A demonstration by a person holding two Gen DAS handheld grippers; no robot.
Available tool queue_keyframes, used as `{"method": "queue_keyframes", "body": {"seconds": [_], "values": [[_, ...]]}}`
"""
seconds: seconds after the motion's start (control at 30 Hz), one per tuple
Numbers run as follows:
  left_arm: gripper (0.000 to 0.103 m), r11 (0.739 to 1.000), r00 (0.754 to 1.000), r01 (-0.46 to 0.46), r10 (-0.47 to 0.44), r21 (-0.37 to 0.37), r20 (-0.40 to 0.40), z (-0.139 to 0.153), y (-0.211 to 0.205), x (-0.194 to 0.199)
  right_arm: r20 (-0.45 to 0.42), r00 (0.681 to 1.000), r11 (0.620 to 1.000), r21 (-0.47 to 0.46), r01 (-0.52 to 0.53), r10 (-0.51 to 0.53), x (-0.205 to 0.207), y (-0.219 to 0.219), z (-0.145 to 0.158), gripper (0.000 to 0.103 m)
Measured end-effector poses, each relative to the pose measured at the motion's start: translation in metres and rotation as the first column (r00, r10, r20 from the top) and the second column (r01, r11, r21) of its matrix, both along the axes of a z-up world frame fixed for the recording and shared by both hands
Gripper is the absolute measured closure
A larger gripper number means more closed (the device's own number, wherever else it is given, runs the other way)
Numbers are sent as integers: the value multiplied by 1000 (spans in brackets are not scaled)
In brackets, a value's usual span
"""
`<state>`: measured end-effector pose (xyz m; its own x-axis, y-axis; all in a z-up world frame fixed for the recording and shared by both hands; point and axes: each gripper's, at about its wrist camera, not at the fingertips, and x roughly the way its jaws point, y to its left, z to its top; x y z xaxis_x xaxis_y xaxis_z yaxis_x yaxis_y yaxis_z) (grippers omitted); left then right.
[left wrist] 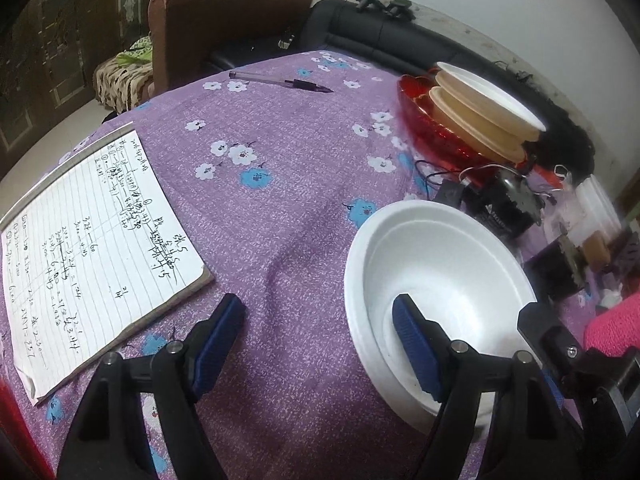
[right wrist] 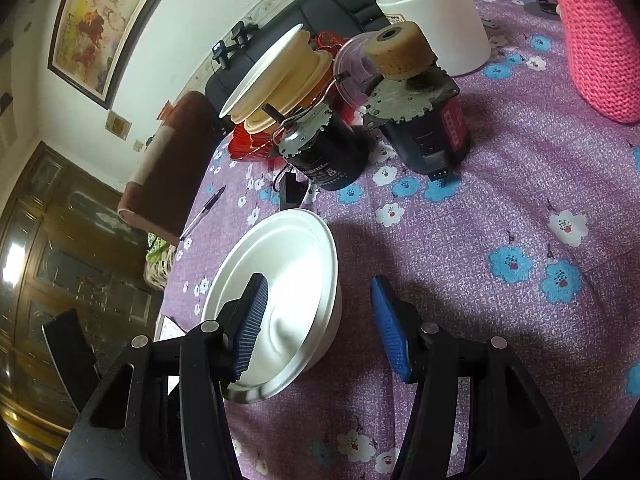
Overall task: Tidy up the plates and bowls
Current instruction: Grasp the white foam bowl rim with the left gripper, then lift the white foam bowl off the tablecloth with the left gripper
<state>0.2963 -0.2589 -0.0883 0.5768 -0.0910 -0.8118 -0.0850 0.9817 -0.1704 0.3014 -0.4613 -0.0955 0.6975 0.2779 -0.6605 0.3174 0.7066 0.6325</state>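
Note:
A white foam bowl (left wrist: 440, 280) stands on the purple flowered tablecloth; it also shows in the right wrist view (right wrist: 288, 276). My left gripper (left wrist: 318, 340) is open, its right finger over the bowl's inside and its left finger out over the cloth. My right gripper (right wrist: 320, 320) is open and straddles the bowl's near rim, one finger inside and one outside. At the far side a stack of cream and white plates (left wrist: 484, 108) rests in a red dish (left wrist: 424, 120); the stack also shows in the right wrist view (right wrist: 276, 80).
A written notepad (left wrist: 92, 240) lies at the left, a pen (left wrist: 280, 82) at the far side. Two motors (right wrist: 332, 152) (right wrist: 420, 116), a white tub (right wrist: 432, 12) and a pink knitted thing (right wrist: 596, 36) stand behind the bowl. Chairs stand beyond the table.

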Motion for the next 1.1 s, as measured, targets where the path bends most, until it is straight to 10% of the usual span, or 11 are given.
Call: {"method": "queue_keyframes", "body": {"seconds": [0.43,0.5,1.1], "values": [[67,998,998,53,-54,18,22,1,-9,-4,-18,1000,999,-31,-11,10,2,4,-7,89],[89,997,996,82,-82,1,27,3,-12,-6,-14,1000,998,-53,-20,20,2,7,-4,93],[89,975,975,216,-219,-47,-49,17,-31,-49,-62,998,997,-74,18,-23,-67,-12,18,94]]}}
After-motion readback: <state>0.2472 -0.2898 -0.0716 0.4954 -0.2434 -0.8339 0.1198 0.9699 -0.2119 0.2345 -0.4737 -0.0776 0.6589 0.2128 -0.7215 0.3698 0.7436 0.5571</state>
